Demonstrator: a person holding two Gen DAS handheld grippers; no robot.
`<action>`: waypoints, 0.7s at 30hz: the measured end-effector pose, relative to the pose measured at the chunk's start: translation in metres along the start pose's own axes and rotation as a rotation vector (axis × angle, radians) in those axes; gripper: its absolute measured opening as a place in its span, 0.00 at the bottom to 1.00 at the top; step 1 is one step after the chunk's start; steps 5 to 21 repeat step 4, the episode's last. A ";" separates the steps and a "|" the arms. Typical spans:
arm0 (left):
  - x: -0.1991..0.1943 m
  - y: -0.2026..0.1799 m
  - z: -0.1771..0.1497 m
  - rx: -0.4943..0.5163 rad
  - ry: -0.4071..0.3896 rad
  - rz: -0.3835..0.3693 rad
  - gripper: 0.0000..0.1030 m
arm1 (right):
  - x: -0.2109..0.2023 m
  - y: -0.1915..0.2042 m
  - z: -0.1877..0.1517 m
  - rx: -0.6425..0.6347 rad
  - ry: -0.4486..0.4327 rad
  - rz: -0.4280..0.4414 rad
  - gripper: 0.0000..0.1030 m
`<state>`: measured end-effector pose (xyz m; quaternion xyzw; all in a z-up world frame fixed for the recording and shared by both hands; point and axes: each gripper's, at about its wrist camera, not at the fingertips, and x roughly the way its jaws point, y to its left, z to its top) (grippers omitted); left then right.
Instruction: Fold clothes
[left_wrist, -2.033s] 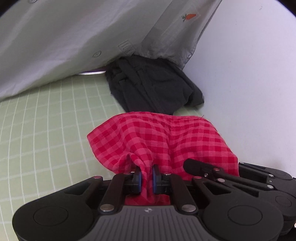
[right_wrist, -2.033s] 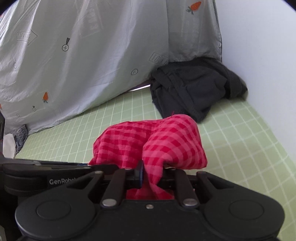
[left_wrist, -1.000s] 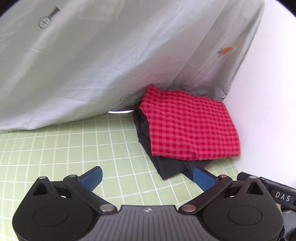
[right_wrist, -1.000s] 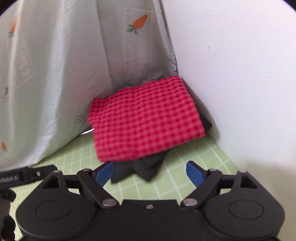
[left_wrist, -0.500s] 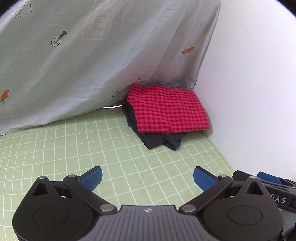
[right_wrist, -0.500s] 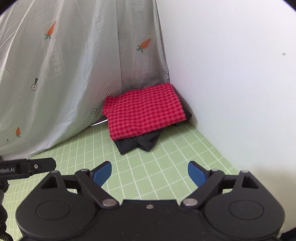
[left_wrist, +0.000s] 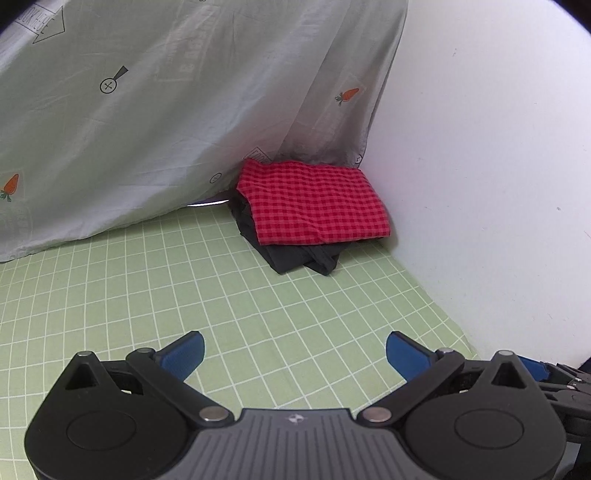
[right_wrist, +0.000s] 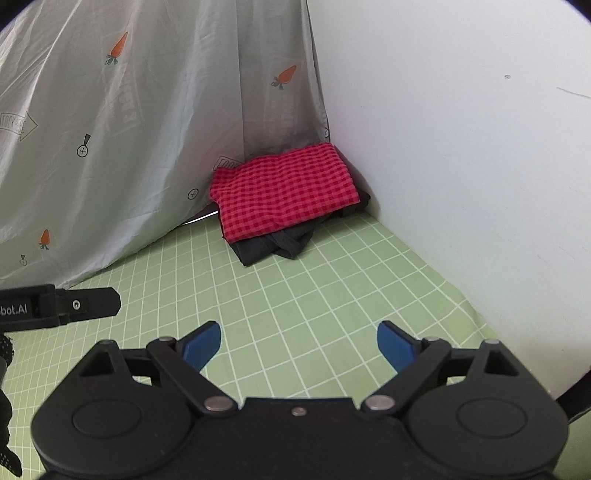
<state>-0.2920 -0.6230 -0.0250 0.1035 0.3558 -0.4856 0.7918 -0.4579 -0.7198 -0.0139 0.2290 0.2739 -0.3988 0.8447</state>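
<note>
A folded red checked cloth (left_wrist: 314, 203) lies on top of a folded dark garment (left_wrist: 299, 254) in the far corner by the wall; both also show in the right wrist view, the red cloth (right_wrist: 284, 192) over the dark one (right_wrist: 273, 247). My left gripper (left_wrist: 293, 356) is open and empty, well back from the pile above the green mat. My right gripper (right_wrist: 297, 345) is open and empty too, also well short of the pile. The left gripper's side (right_wrist: 59, 304) shows at the left of the right wrist view.
A green grid mat (left_wrist: 147, 288) covers the surface. A grey sheet with carrot prints (left_wrist: 147, 110) hangs along the back and reaches the mat. A white wall (left_wrist: 498, 166) bounds the right side, close to the pile.
Two seconds ago both grippers were shut on the red cloth. They have set it on the dark garment, opened, and drawn back from the pile.
</note>
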 end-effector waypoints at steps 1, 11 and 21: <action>-0.001 0.001 -0.001 -0.002 -0.003 -0.002 1.00 | -0.001 0.000 -0.001 0.001 0.000 -0.001 0.90; -0.005 0.001 -0.002 -0.006 -0.010 -0.001 1.00 | -0.004 -0.001 -0.002 0.004 -0.002 0.001 0.90; -0.005 0.001 -0.002 -0.006 -0.010 -0.001 1.00 | -0.004 -0.001 -0.002 0.004 -0.002 0.001 0.90</action>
